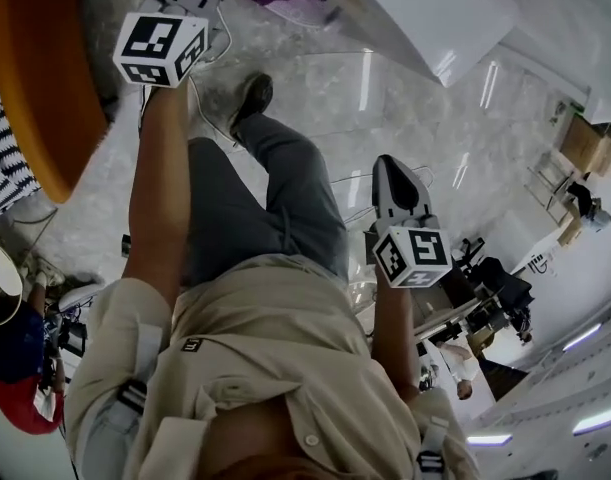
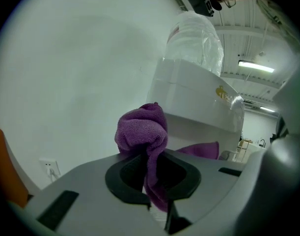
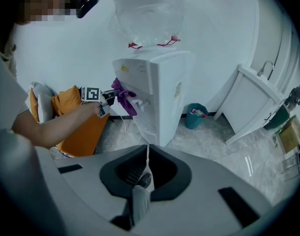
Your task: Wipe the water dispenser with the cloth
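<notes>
Left gripper (image 2: 152,181): jaws clenched on the purple cloth (image 2: 142,129); a bunched wad stands above the jaws and a tail hangs down through them.
Cloth position: in the right gripper view it sits at the tap area on the front of the white water dispenser (image 3: 162,95), under the top panel. Actual contact cannot be told.
Left arm: stretched out towards the dispenser front.
Right gripper (image 3: 146,154): jaws pressed together with nothing between them, held low near the person's leg, well apart from the dispenser.
Dispenser: upright against the white wall, with a clear water bottle (image 3: 147,14) inverted on top.
Surroundings: orange beanbag (image 3: 78,127) to the dispenser's left, teal waste bin (image 3: 195,116) on the floor to its right.
</notes>
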`<state>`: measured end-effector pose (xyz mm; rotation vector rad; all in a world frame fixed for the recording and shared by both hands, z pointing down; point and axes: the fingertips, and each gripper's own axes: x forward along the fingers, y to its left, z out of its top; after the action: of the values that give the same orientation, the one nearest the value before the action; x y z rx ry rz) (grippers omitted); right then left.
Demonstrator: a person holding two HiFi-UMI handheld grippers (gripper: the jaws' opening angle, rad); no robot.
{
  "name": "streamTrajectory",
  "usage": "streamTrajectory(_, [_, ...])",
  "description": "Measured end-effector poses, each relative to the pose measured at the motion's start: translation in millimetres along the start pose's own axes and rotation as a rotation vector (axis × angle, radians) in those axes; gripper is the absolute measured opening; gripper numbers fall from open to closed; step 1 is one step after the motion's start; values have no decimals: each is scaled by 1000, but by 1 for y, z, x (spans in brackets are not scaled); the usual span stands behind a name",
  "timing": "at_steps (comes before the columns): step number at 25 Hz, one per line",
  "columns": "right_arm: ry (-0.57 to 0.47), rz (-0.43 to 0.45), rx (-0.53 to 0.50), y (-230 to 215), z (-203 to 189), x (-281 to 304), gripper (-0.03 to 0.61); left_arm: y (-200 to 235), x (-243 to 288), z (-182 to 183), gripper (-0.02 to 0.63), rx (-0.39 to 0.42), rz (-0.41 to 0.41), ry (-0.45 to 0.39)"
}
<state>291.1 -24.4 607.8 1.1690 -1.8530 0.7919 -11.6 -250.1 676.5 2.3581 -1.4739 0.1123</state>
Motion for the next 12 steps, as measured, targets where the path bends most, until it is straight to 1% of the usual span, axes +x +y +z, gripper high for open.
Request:
streamTrajectory(8, [13,-16,19,5,-14,21,28,17,11,-35,46,-6,-9,32])
streamTrajectory(12, [21,-20,29,-1,-23,32,28,19,21,-54,46,-15,-11,41])
